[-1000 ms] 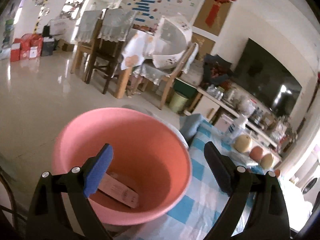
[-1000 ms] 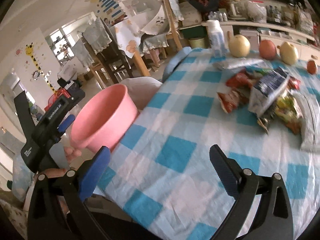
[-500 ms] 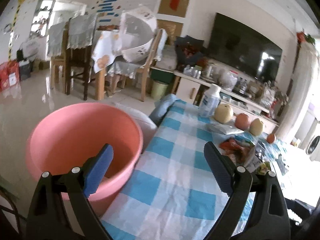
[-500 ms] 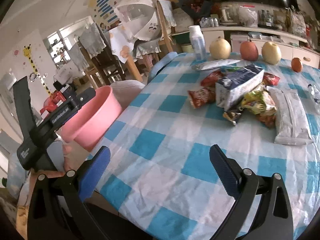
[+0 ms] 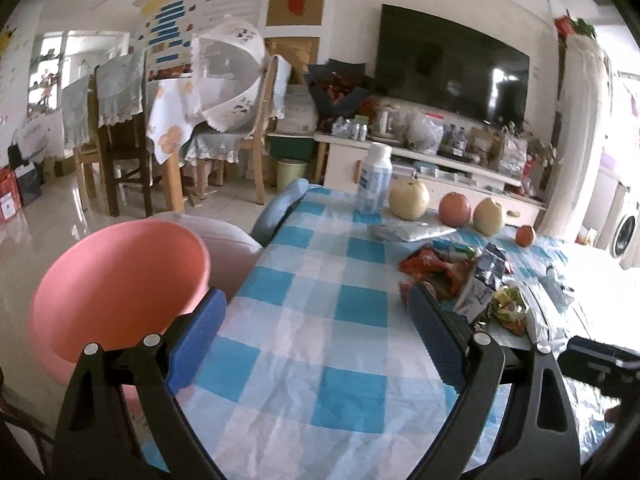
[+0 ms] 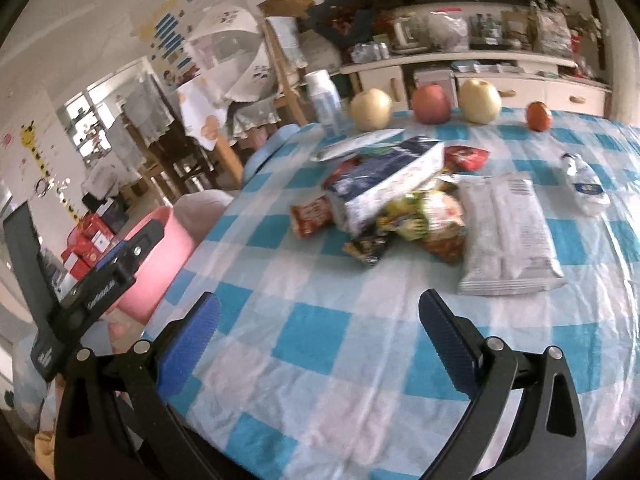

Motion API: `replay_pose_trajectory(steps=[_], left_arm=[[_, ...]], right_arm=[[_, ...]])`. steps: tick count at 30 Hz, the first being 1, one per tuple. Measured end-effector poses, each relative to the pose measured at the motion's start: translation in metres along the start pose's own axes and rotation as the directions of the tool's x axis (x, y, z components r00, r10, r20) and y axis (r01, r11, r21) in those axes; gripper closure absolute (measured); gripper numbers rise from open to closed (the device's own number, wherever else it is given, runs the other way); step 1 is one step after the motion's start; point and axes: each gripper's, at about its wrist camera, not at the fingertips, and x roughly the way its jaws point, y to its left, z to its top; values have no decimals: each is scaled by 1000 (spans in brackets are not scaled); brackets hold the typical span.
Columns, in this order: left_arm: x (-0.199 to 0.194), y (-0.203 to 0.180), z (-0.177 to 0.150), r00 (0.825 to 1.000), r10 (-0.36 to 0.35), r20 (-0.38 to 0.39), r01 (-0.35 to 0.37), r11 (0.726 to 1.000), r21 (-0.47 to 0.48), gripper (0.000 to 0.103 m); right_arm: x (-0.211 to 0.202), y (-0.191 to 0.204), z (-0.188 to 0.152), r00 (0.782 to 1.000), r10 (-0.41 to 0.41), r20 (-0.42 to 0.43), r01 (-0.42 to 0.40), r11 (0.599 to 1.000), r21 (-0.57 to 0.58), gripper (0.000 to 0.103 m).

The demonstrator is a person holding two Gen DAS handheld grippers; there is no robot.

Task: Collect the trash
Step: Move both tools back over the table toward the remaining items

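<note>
- Both views have swung right since the earlier frames: pink basin (image 5: pixel 120 280) now at far left, wrapper pile (image 6: pixel 400 208) closer.
- Pile: crumpled snack bags and a blue-white carton mid-counter (image 6: pixel 320 340), beside a silver packet (image 6: pixel 508 236).
- Left hand-held gripper (image 5: pixel 316 336) and right hand-held gripper (image 6: pixel 320 336): both spread, empty.
- Basin interior hidden; wrapper labels blurred.

Wrappers (image 6: pixel 404 204) on table (image 6: pixel 320 344), basin (image 5: pixel 116 284) left.

The right gripper (image 6: pixel 318 338) hovers over the checked table (image 6: pixel 360 380), jaws wide apart and empty. Beyond it lies a heap of snack wrappers (image 6: pixel 400 208) topped by a blue-and-white carton (image 6: pixel 384 184). A silver packet (image 6: pixel 508 236) lies just right of the heap; a pink basin (image 6: pixel 160 256) sits off the table's left edge.
</note>
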Motion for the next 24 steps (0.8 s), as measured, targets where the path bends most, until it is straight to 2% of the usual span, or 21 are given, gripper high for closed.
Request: replay_pose_trajectory(steps=[5, 14, 17, 20, 24], left_arm=[[4, -29, -1, 1000, -14, -12, 14, 997, 72, 10], [12, -80, -8, 995, -74, -63, 85, 978, 192, 10], [15, -99, -12, 991, -103, -89, 120, 967, 225, 10], [19, -117, -14, 981, -148, -125, 173, 961, 217, 10], [27, -149, -20, 967, -184, -178, 223, 947, 230, 10]], right_arm=[[-13, -33, 13, 996, -87, 37, 86, 996, 38, 5], [-32, -111, 42, 984, -165, 66, 150, 971, 188, 5], [-36, -134, 50, 980, -187, 64, 170, 961, 219, 5], [-35, -155, 60, 968, -245, 63, 224, 946, 234, 5], [-28, -183, 72, 959, -277, 51, 256, 932, 257, 5]])
